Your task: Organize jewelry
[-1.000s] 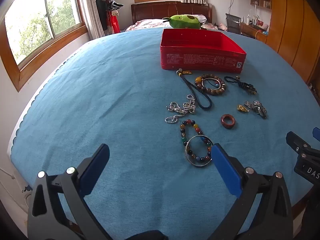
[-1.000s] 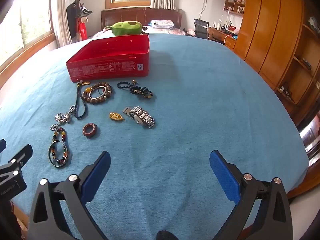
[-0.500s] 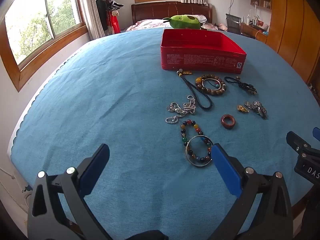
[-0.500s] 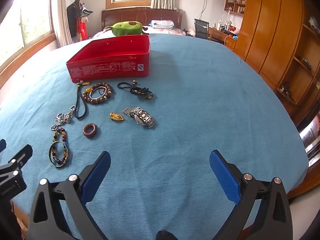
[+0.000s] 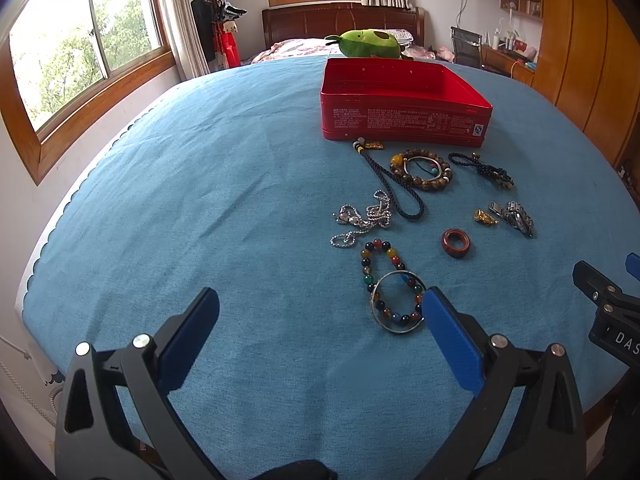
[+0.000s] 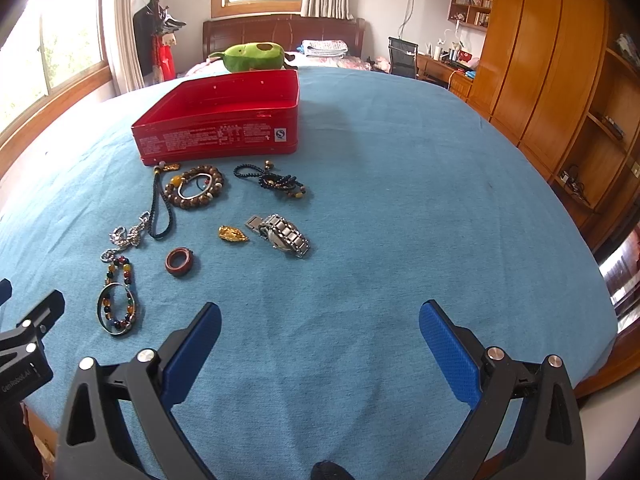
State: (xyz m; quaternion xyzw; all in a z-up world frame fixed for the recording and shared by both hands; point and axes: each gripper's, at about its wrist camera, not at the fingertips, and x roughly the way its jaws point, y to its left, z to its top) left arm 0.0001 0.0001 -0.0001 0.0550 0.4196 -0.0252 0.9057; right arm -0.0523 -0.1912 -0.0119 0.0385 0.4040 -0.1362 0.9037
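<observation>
"DAS" on right tongs

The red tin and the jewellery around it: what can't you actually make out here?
- Red tin: print on its side too small to read, both views.
- Tin's floor: near part hidden by its front wall.
- Watch: dial too small to read.
- Right gripper: label cut off at the left view's edge.

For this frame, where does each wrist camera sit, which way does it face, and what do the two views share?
Left wrist: sits behind the open left gripper, low over the blue cloth, facing the red tin; the right gripper's tip shows at the right edge.
Right wrist: sits behind the open right gripper, further right, facing the same way; the left gripper's tip shows at the left edge.
Shared: the tin, red ring, watch, beaded bracelet.
</observation>
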